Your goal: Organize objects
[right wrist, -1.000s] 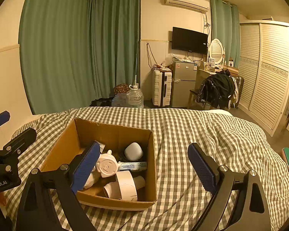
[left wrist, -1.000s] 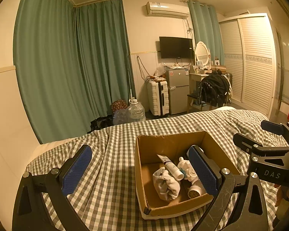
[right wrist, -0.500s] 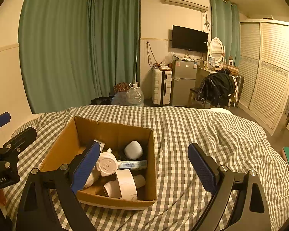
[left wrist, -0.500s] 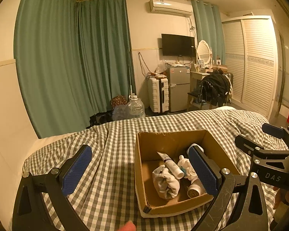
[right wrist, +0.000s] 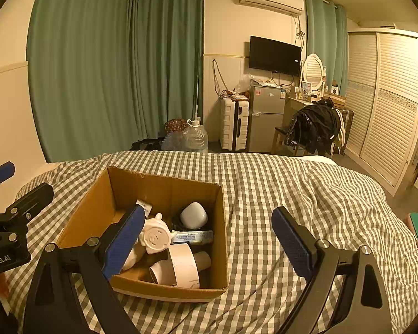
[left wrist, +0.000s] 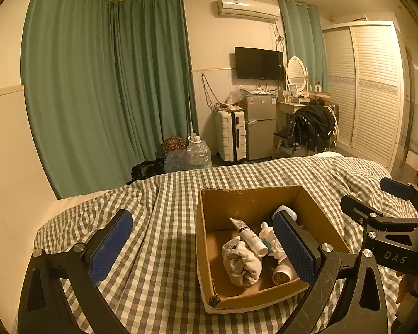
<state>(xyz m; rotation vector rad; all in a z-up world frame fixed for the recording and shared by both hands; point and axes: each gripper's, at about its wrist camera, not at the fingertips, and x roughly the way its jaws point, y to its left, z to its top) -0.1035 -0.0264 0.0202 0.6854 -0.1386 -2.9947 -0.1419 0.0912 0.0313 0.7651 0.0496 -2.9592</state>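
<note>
An open cardboard box (left wrist: 250,206) sits on the checked bedspread (left wrist: 164,222). Inside lie a rolled grey-white cloth (left wrist: 241,263), a white tube (left wrist: 248,235), a white pig-shaped piece (left wrist: 267,239) and a roll (left wrist: 281,275). My left gripper (left wrist: 202,247) hangs open above the box's left wall, holding nothing. In the right wrist view the box (right wrist: 164,192) shows the pig-shaped piece (right wrist: 154,235), a white rounded object (right wrist: 193,215), a flat blue-white pack (right wrist: 192,236) and paper rolls (right wrist: 181,267). My right gripper (right wrist: 209,243) is open over the box's right wall, with nothing in it.
The bedspread (right wrist: 292,183) spreads wide to the right of the box and is wrinkled. Beyond the bed stand green curtains (left wrist: 111,97), a water jug (left wrist: 197,153), a white suitcase (left wrist: 231,136), a small fridge (left wrist: 259,125) and a chair with a black jacket (left wrist: 312,128).
Both views have drifted only slightly. Both grippers stay open and the box's contents have not moved. A fingertip seen at the lower edge of the left view half a second ago is gone.
</note>
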